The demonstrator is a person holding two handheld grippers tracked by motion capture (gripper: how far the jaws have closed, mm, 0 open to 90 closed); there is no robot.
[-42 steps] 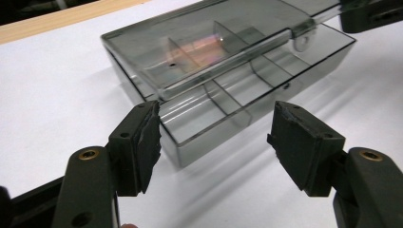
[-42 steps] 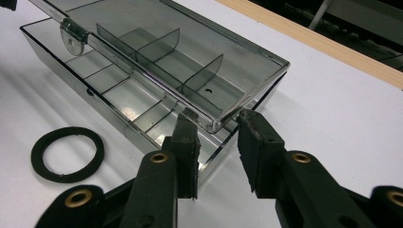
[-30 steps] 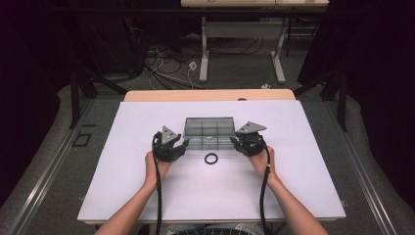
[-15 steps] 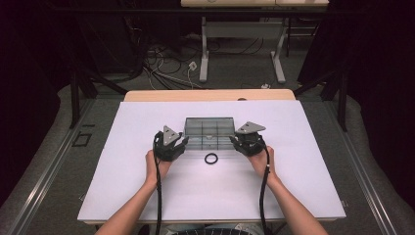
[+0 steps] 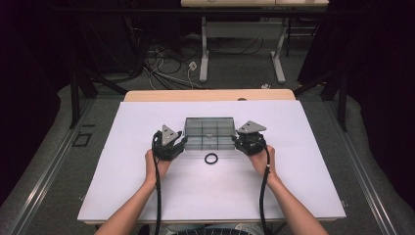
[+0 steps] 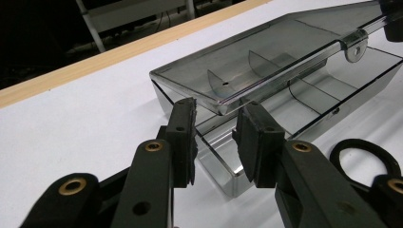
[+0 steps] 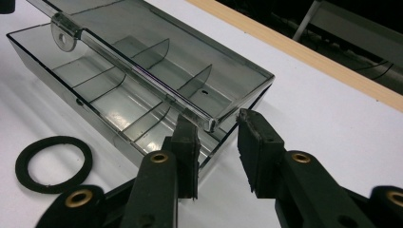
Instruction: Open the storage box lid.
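Note:
A smoky clear compartment box (image 5: 208, 129) lies mid-table with its lid (image 6: 266, 52) tilted up off the base (image 6: 332, 99). My left gripper (image 5: 183, 141) is at the box's left end. In the left gripper view its jaws stand open (image 6: 216, 118) on either side of the lid's front corner. My right gripper (image 5: 236, 140) mirrors it at the right end, open (image 7: 216, 126) with the other lid corner (image 7: 209, 124) between its pads. A black ring (image 5: 211, 158) lies flat on the table just in front of the box, between the two hands.
The white table top (image 5: 293, 171) spreads wide to both sides and toward the person. A wooden strip (image 5: 210, 95) marks its far edge. Beyond it are dark floor, cables and desk legs (image 5: 203, 54).

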